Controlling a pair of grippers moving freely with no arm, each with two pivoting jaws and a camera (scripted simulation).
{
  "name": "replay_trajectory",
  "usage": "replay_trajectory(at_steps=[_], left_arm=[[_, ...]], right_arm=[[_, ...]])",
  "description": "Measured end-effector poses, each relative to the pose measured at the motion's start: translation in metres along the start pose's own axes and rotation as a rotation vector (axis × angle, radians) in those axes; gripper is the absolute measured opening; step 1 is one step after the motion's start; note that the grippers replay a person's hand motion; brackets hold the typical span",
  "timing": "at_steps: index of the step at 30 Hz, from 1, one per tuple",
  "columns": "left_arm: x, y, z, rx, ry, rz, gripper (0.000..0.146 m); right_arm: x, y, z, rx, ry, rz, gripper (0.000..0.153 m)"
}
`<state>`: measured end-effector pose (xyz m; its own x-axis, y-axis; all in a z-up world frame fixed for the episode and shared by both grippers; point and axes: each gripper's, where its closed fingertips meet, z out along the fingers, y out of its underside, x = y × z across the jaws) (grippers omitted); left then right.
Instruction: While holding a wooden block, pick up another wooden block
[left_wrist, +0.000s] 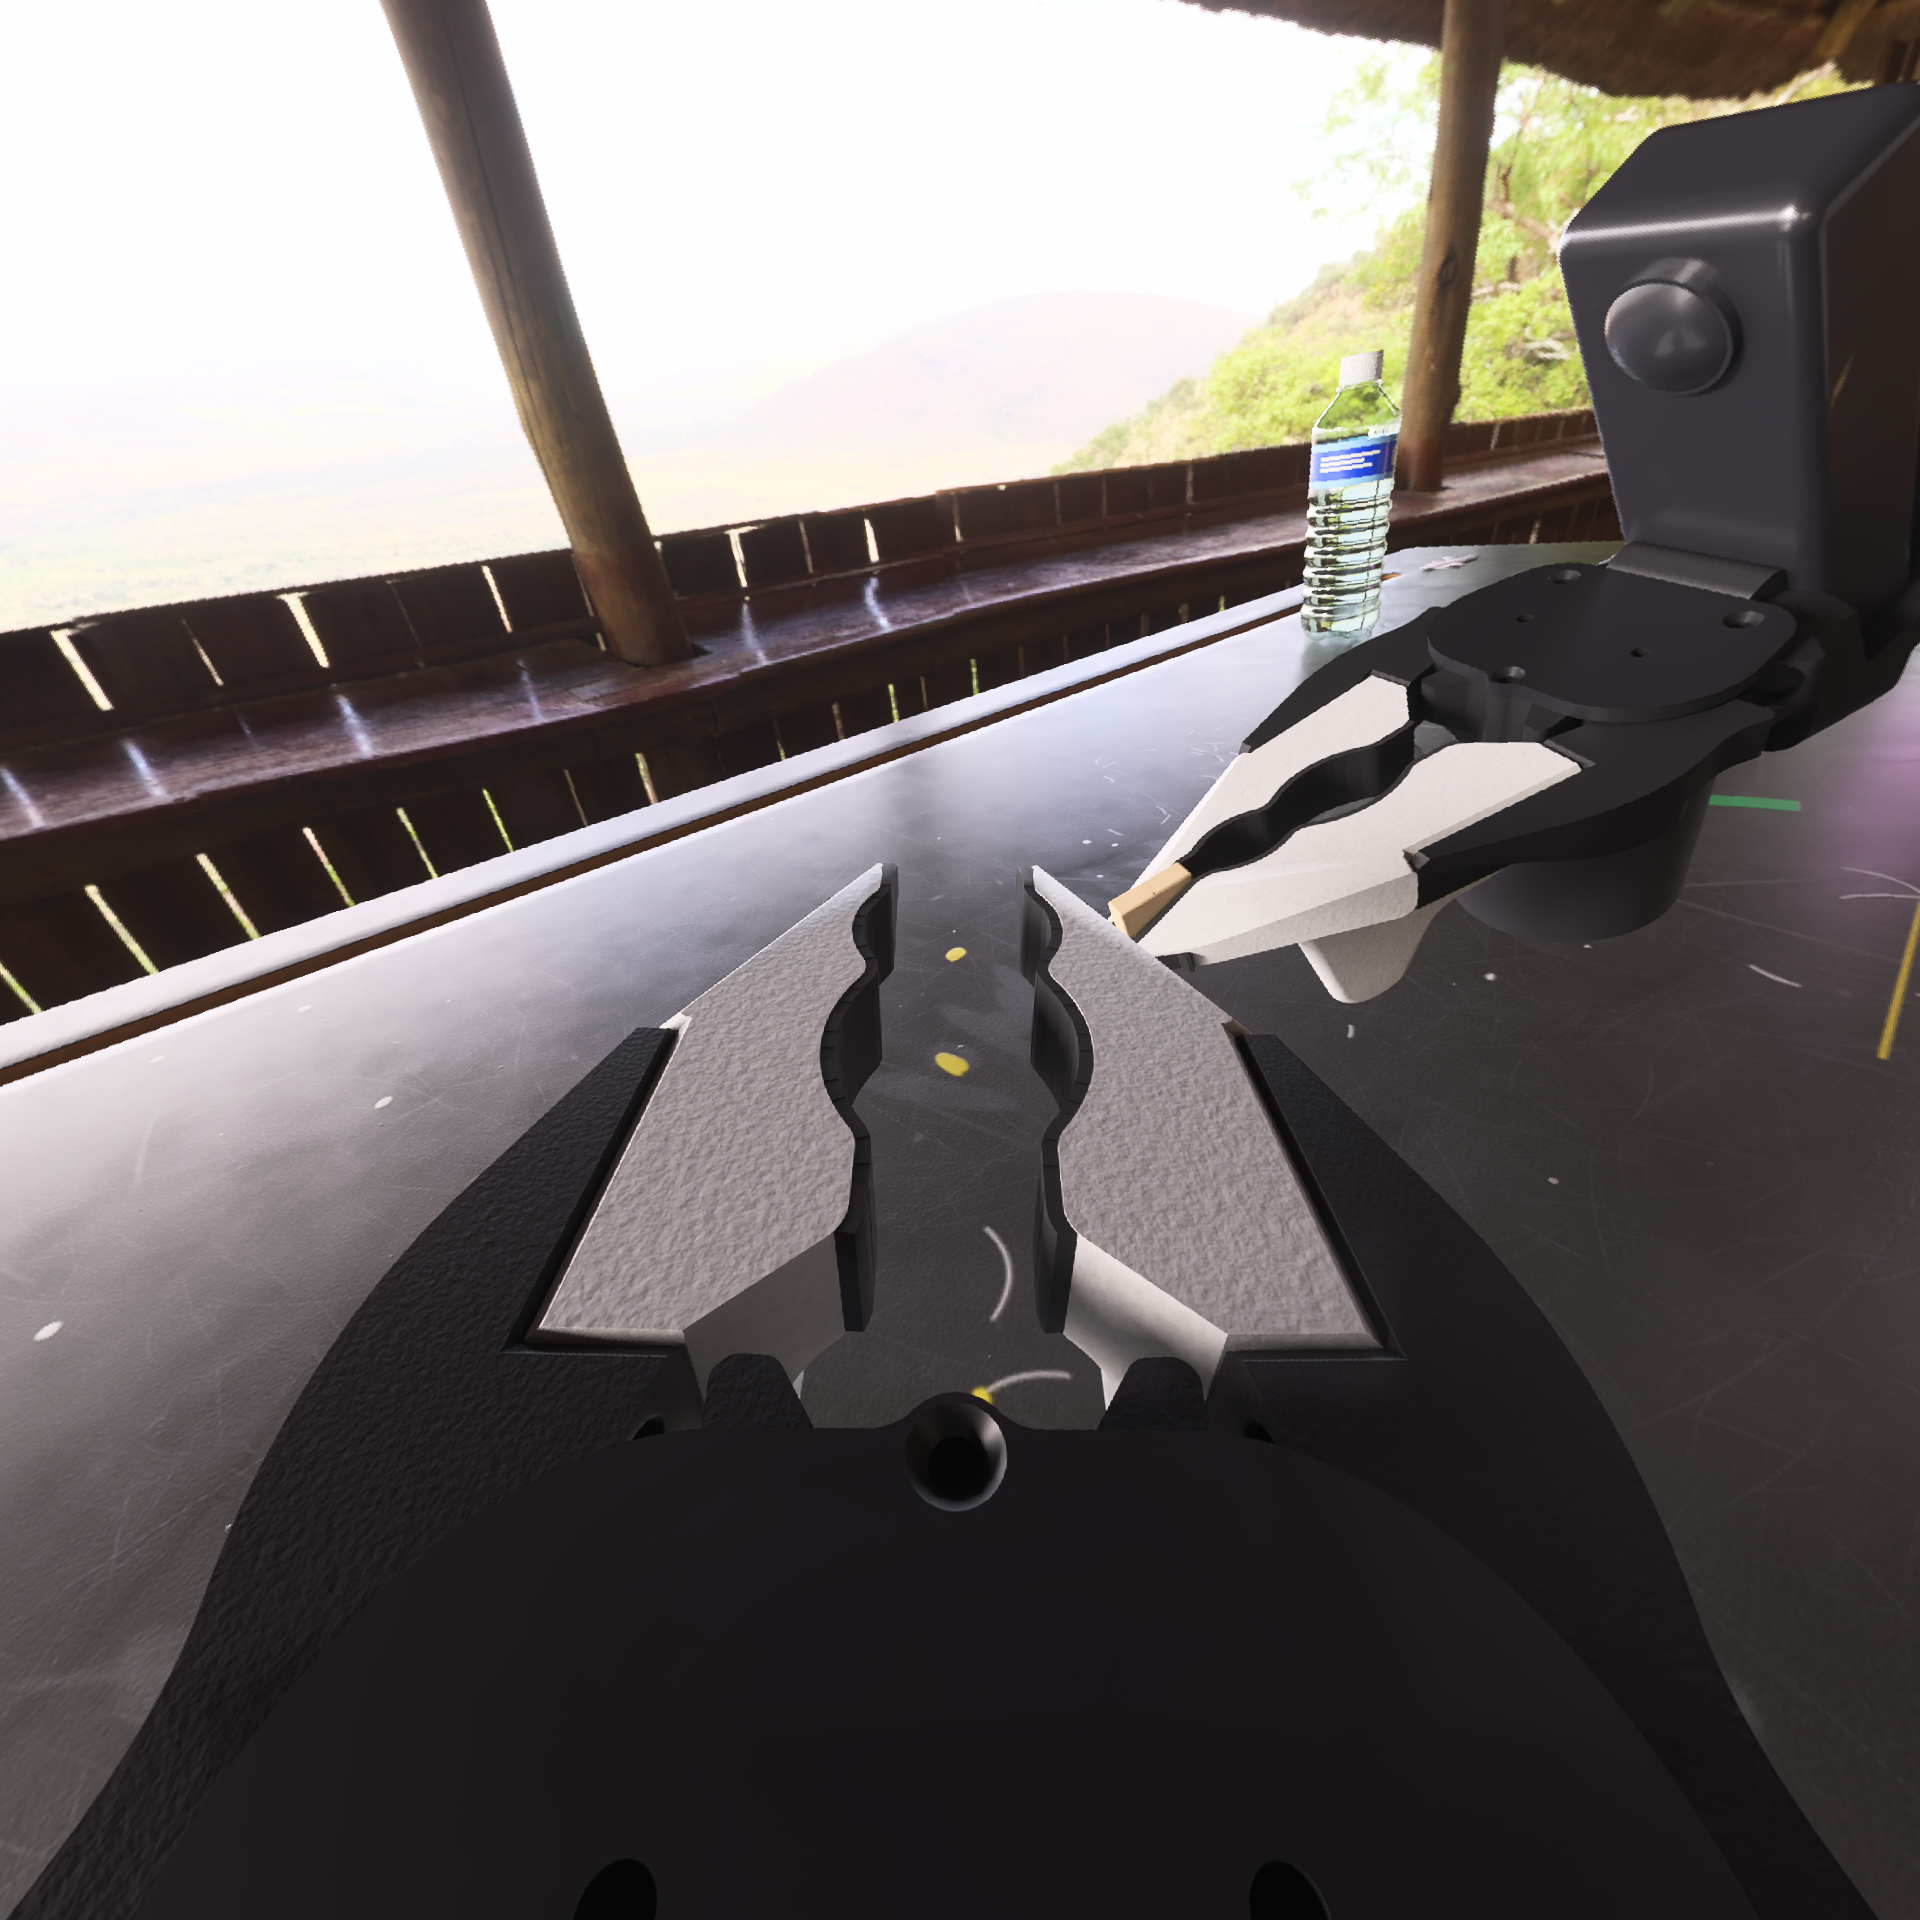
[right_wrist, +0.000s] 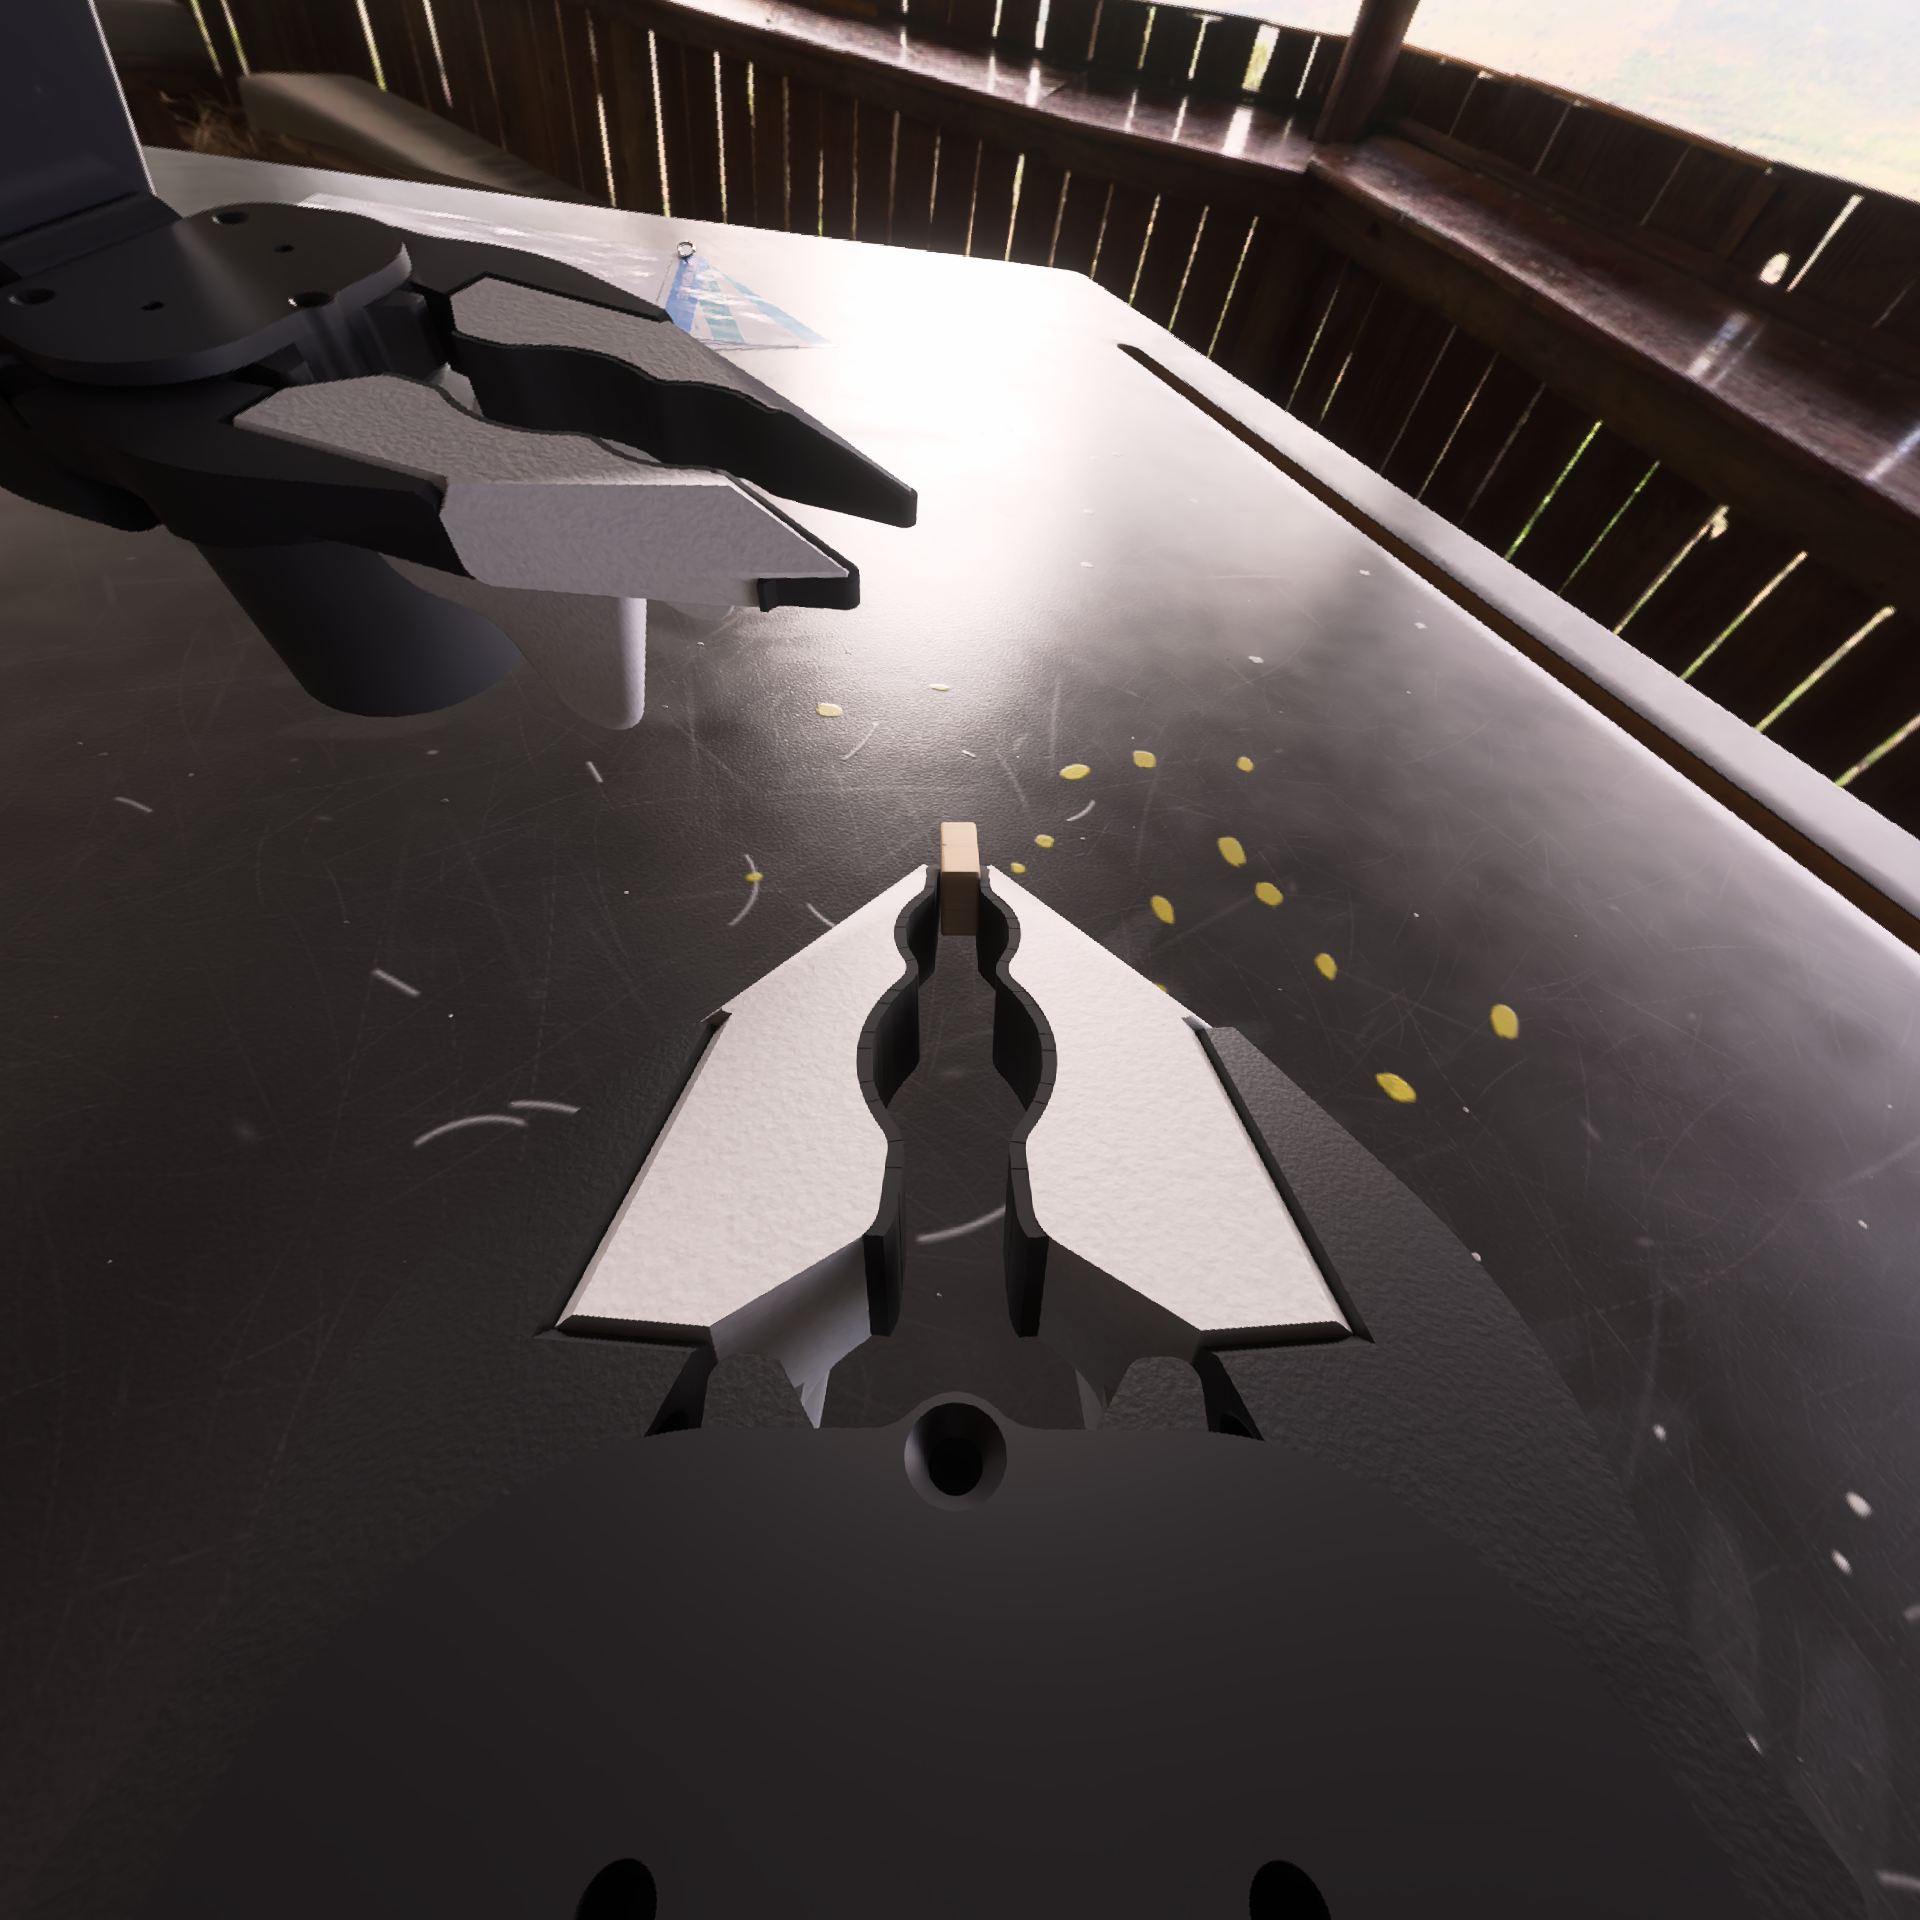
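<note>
Wooden block (right_wrist: 958, 878) half hidden, pinched at right gripper (right_wrist: 957, 883) tips, left gripper (left_wrist: 958, 883) spread, holding nothing.

Two close wrist views low over one dark table (left_wrist: 312, 1195), facing each other's jaws.

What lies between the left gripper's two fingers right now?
Nothing is held: in the left wrist view the left gripper is open, showing only bare dark table with yellow flecks. The wooden block sits in the right gripper.

Dark scratched table (right_wrist: 1351, 623), yellow specks; wooden railing (left_wrist: 416, 686), posts (left_wrist: 520, 312); hazy daylight, green hillside.
</note>
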<state>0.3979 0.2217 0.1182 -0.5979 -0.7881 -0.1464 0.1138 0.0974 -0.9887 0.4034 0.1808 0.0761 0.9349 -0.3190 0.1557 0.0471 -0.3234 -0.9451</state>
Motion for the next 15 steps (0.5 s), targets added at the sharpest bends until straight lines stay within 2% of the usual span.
replay_trajectory(at_steps=[15], left_arm=[[0.0023,0.0008,-0.0003,-0.006,0.016,0.005,0.023]], right_arm=[[-0.0011,0.0015,0.0002,-0.004,-0.004,0.025,0.006]])
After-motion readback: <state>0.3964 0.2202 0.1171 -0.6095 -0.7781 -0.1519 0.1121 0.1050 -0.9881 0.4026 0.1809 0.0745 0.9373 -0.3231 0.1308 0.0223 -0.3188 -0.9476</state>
